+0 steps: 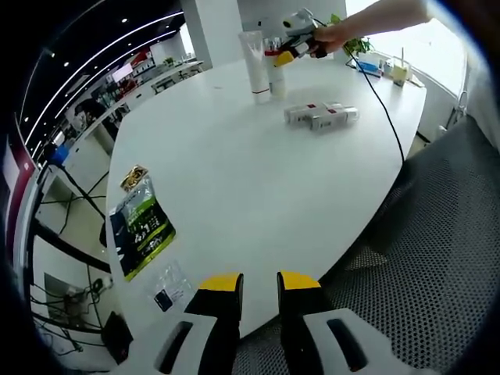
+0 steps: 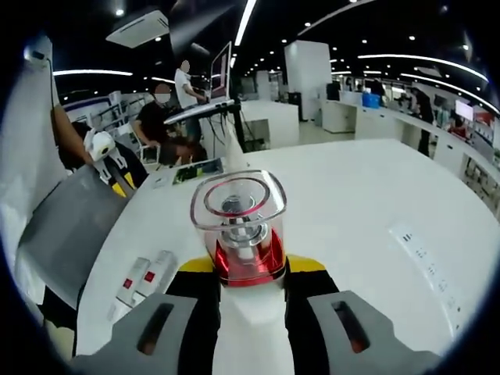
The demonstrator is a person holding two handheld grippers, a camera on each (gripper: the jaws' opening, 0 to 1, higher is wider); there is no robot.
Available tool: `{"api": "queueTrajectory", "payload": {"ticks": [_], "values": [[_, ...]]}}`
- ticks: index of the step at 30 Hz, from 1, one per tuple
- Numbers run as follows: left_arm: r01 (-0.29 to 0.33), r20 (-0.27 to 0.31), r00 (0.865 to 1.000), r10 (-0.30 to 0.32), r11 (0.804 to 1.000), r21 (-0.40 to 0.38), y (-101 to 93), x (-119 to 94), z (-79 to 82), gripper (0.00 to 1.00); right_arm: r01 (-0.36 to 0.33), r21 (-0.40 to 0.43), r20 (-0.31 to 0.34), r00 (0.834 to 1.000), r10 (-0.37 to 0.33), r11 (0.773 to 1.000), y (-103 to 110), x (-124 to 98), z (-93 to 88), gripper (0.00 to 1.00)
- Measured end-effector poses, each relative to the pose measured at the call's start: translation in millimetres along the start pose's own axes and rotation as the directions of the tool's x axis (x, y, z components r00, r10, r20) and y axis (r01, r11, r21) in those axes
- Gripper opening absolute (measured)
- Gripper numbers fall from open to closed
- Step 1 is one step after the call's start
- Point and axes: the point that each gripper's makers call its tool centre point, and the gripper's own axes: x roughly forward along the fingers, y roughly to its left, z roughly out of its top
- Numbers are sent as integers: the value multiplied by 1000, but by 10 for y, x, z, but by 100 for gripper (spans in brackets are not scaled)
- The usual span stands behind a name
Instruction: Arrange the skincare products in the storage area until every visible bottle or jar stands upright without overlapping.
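On the white table (image 1: pixel 234 180), a tall white tube (image 1: pixel 253 62) stands upright at the far side. Right beside it is a white bottle (image 1: pixel 277 84), with my right gripper (image 1: pixel 287 53) shut on it from above in a person's hand. In the right gripper view that bottle (image 2: pixel 239 234) shows a clear cap and a red collar between the jaws. Two white products with red labels (image 1: pixel 320 116) (image 2: pixel 143 281) lie flat side by side. My left gripper (image 1: pixel 258 286) hovers open over the near table edge, holding nothing, and appears again (image 2: pixel 105 160) at the left of the right gripper view.
A green packet (image 1: pixel 141 226), a small snack packet (image 1: pixel 133 178) and a clear sachet (image 1: pixel 167 286) lie near the left edge. A black cable (image 1: pixel 383 105) crosses the far right. A mesh chair (image 1: pixel 437 242) stands near me. People sit at a desk (image 2: pixel 168 117) behind.
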Motion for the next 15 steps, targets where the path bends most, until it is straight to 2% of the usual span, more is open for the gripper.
{"api": "queueTrajectory", "payload": {"ticks": [10,12,15], "values": [[-1,1,1000,1,1000,0,6,4,-3,18,12,-21,-13,1000,-12,1000,16,25,7,29],[-1,-3,1000,1,1000,-1,8,6,-9,18,37,-13,-28,999,-38,999,-13,19,-8,36],[-2,-5,1000,2,1000,-1,9,7,-11,18,88,42,31,996,-89,995,-52,-22,54,45]]}}
